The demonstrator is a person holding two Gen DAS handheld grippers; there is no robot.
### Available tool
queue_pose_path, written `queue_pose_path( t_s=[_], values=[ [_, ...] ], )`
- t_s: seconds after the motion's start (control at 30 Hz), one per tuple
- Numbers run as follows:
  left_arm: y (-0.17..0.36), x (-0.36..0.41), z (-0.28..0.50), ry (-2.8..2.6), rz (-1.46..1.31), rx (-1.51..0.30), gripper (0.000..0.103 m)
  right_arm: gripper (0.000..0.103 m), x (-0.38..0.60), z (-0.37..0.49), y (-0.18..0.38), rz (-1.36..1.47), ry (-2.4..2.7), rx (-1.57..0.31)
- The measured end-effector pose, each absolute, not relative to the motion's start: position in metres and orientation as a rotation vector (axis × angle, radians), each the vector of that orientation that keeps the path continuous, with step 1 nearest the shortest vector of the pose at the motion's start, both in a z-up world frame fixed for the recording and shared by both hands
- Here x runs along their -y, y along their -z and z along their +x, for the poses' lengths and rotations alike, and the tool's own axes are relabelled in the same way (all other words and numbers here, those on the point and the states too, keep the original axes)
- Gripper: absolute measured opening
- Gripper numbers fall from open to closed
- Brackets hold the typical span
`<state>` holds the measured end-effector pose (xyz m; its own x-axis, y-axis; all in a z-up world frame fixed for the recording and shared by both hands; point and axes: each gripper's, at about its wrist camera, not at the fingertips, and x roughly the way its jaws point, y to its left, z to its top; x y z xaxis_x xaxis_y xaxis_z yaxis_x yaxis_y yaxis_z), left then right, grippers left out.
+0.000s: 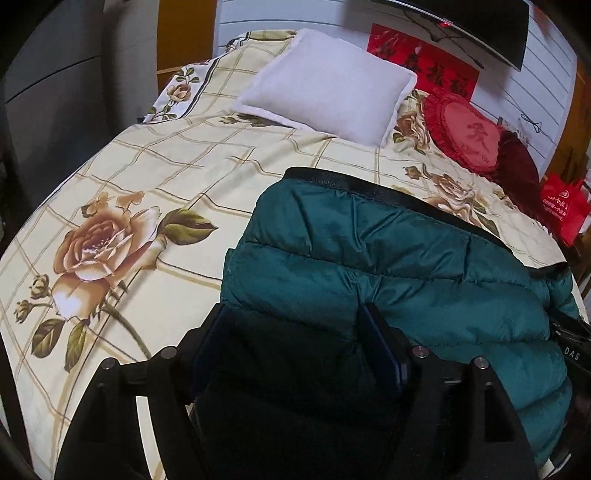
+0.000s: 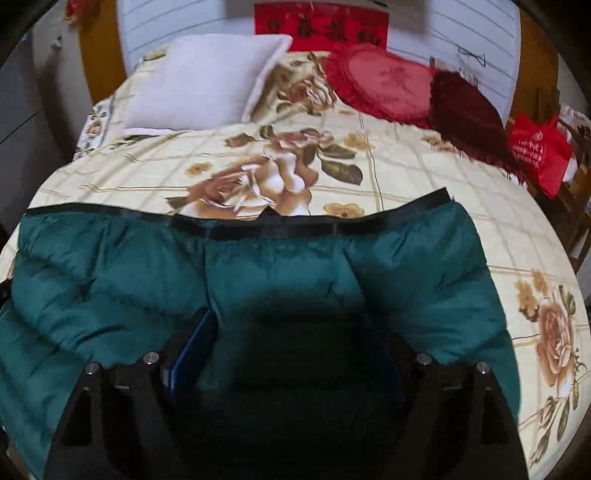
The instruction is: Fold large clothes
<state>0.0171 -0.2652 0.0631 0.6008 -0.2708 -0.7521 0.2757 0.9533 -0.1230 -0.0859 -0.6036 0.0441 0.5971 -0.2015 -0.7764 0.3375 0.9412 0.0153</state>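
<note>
**Teal puffer jacket laid on bed, both grippers spread above it**

Teal quilted jacket lying flat on the near part of the bed, black elastic hem band turned toward the pillows. Fabric bulged and creased, quilting seams running crosswise. Sleeve cuff with black trim visible at the right edge in the left wrist view.

Left gripper over the jacket's left portion, fingers spread wide, nothing clamped between them; contact with the cloth cannot be told. Right gripper over the jacket's middle, fingers likewise held apart, no fabric pinched; area between them in deep shadow.

Floral bedspread, cream with gold grid and rose print, covering the bed beneath the jacket. White pillow at the head, well apart from the jacket. Red heart cushion beside it, dark maroon cushion touching the heart cushion. Red banner on the wall behind. Red bag off the bed's right side.
</note>
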Motion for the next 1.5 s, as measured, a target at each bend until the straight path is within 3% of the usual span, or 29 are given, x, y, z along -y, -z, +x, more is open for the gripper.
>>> queue_pose_path(
  t_s=[0.43, 0.63, 0.77, 1.13, 1.5],
  values=[
    [-0.061, 0.266, 0.014, 0.297, 0.037, -0.861, 0.082, 0.084, 0.544, -0.142, -0.095, 0.166, 0.138, -0.712],
    [-0.061, 0.267, 0.014, 0.295, 0.046, -0.855, 0.082, 0.087, 0.510, -0.115, -0.059, 0.074, 0.105, -0.809],
    [-0.062, 0.269, 0.015, 0.283, 0.069, -0.851, 0.083, 0.096, 0.520, -0.106, -0.046, 0.137, 0.114, -0.809],
    [-0.085, 0.260, 0.009, 0.293, 0.026, -0.784, 0.081, 0.094, 0.578, -0.167, -0.090, 0.097, 0.254, -0.689],
    [-0.065, 0.277, 0.027, 0.274, 0.070, -0.846, 0.082, 0.098, 0.652, -0.157, -0.037, 0.235, 0.397, -0.791]
  ],
)
